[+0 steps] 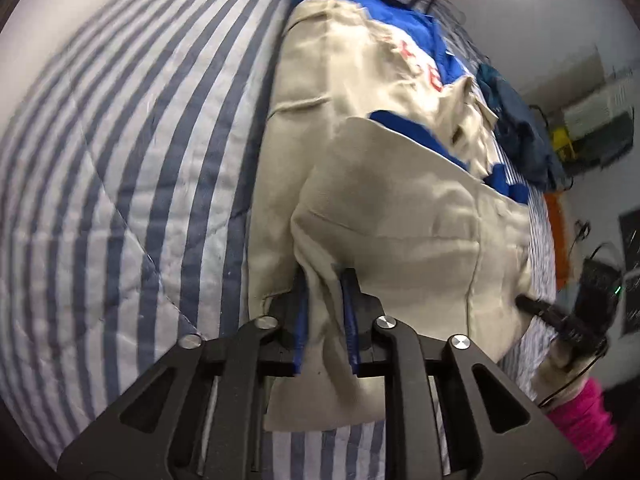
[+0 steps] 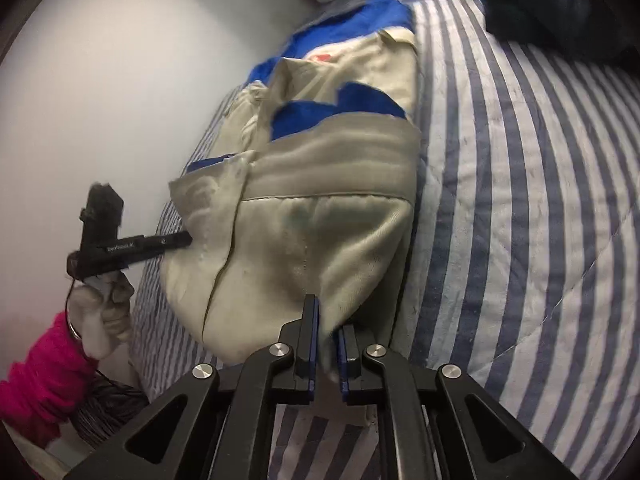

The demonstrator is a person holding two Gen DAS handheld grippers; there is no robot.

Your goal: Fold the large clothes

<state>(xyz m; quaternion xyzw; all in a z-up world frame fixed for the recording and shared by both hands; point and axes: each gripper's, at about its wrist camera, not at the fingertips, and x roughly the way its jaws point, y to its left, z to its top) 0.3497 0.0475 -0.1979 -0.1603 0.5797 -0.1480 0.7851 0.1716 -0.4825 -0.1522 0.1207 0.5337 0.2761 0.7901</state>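
A large beige garment (image 1: pixel 400 220) with blue panels and red lettering lies partly folded on a blue-and-white striped bedspread (image 1: pixel 120 160). In the left wrist view my left gripper (image 1: pixel 325 280) is shut on a bunched fold of its near beige edge. My right gripper (image 1: pixel 528 305) meets the same edge further right. In the right wrist view the garment (image 2: pixel 320 216) fills the middle, and my right gripper (image 2: pixel 328 320) is shut on its near hem, with cloth pinched between the blue pads. My left gripper (image 2: pixel 180 242) bites the garment's left edge there.
The bedspread (image 2: pixel 520 200) stretches wide to the right of the garment. A dark blue clothing heap (image 1: pixel 520 132) (image 2: pixel 540 4) lies at the far end of the bed. A white wall (image 2: pixel 120 80) runs along the left. Gloved hands with pink sleeves (image 1: pixel 584 420) (image 2: pixel 40 380) hold the grippers.
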